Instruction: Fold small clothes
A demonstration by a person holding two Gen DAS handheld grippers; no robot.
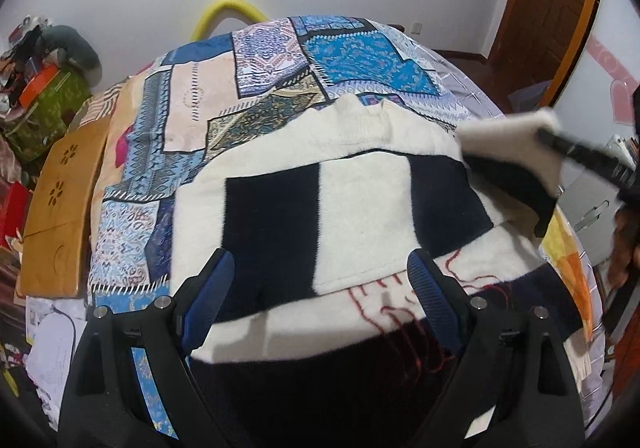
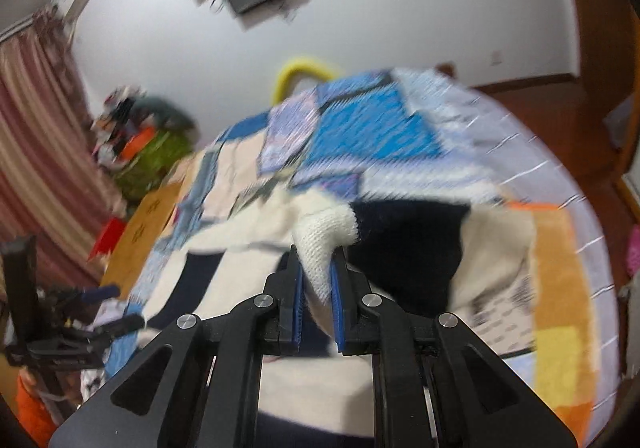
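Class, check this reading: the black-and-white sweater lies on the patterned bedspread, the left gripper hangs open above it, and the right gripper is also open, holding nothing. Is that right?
Not quite. The right gripper is not open: the right wrist view shows it shut on the sweater's white cuff. The rest stands: the sweater lies on the bedspread, and the left gripper hangs open above it.

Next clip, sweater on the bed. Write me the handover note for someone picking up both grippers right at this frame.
Left gripper: open, holding nothing, hovering over the near part of the sweater.
Right gripper: shut on the white cuff of the sleeve, lifted off the bed.
Sweater: black-and-white, lying on the patterned blanket, collar towards the far side.
Done: one fold looks already laid across the body; the right-hand sleeve is picked up.
Left: probably bring that sleeve in over the body, let go, then finish the remaining folds.
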